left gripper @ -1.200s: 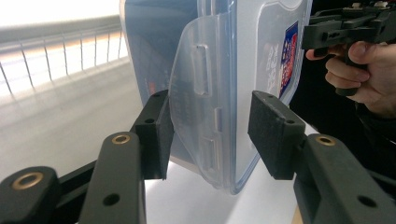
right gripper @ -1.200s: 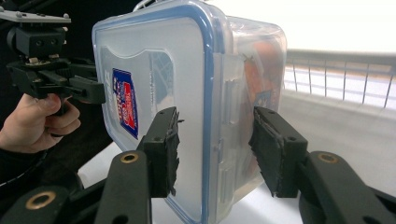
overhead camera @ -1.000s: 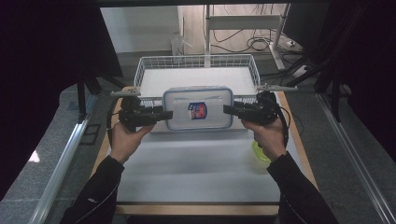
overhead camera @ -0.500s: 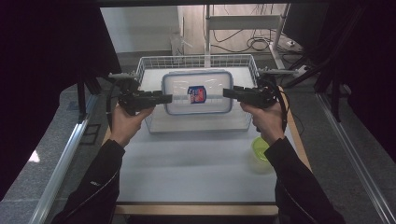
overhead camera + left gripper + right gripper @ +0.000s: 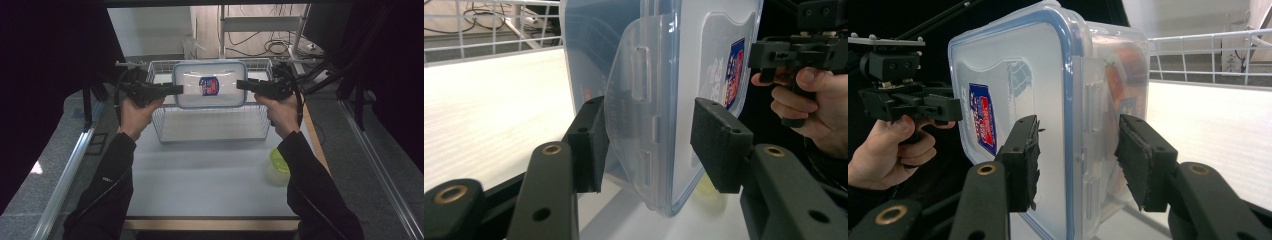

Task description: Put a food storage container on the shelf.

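Box (image 5: 210,91) held up over the wire basket (image 5: 212,131) – left gripper (image 5: 176,89) clamps its 9 o'clock short edge, right gripper (image 5: 243,84) its 3 o'clock edge, pads on lid & base – basket rim just below, bare table toward 6, green-lidded tub (image 5: 278,161) near 4.

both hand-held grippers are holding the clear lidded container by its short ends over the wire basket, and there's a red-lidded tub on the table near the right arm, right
Not quite: the tub by the right arm has a yellow-green lid, not red, as the high view shows. The rest stands: the left hand-held gripper and right hand-held gripper hold the clear lidded container by its short ends over the wire basket.
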The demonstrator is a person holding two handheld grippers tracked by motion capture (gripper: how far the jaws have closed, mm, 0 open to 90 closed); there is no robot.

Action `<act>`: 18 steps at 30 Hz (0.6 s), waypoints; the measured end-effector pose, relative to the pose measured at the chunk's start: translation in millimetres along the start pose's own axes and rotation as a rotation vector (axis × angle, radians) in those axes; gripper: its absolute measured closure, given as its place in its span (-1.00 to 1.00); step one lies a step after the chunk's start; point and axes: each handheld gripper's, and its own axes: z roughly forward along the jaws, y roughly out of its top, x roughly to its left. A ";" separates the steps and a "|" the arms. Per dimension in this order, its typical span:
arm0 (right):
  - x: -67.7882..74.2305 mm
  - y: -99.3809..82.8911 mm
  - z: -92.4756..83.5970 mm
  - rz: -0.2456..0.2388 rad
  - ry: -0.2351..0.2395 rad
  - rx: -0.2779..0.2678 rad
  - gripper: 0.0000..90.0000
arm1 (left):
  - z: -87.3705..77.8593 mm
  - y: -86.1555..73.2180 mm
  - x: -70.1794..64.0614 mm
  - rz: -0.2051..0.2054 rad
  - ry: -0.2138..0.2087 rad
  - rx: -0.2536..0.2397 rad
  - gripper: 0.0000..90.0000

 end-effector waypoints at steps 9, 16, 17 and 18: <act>-11.5 7.5 12.3 0.031 -0.001 0.007 0.16 | 5.9 3.3 11.7 -0.025 0.004 -0.002 0.11; -17.9 6.7 16.5 0.054 0.009 0.006 0.15 | 7.7 6.9 13.6 -0.010 0.016 0.001 0.10; -19.6 6.4 17.2 0.058 0.012 0.001 0.15 | 8.1 7.5 13.6 -0.006 0.019 0.001 0.10; -21.2 6.2 17.8 0.061 0.017 -0.002 0.14 | 8.4 7.9 13.4 -0.003 0.021 0.002 0.10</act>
